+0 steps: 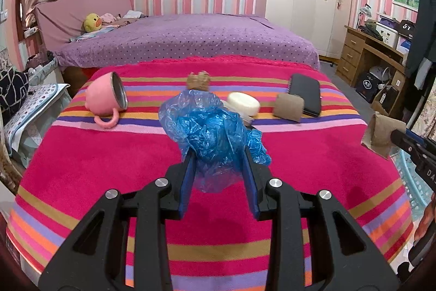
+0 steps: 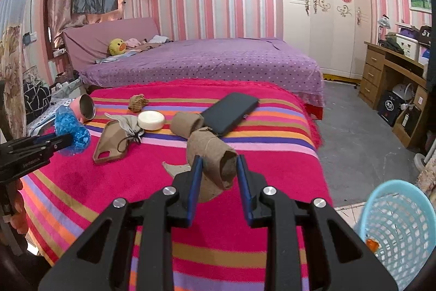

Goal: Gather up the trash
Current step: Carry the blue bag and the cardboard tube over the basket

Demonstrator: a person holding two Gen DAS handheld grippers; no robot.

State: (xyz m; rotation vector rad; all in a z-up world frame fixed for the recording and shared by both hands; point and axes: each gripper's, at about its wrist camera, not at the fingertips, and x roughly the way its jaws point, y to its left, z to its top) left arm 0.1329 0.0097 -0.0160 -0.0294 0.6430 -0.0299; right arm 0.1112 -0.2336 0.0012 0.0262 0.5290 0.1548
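Left wrist view shows the left gripper with its jaws closed on a crumpled blue plastic bag, held above the striped blanket. In the right wrist view the right gripper has its jaws pressed on a brown cardboard tube, also lifted off the blanket, with the light blue basket at about four o'clock, beside the bed on the floor.

The bag is thin and slippery, and much of it billows outside the pads; a quick swing could let it slide free or snag. The tube looks soft and partly unrolled, with a loose flap hanging below, so it may crush or slip out before reaching the basket. The basket sits to the right, so the left load probably has to cross the bed, risking a brush against the pink cup or the white soap.

A second tube, a crumpled brown wad, a grey pouch and a phone case lie near the black phone. In the left view the bag hides the pouch and case. The basket's rim is cut off, and something orange inside it is too small to identify.
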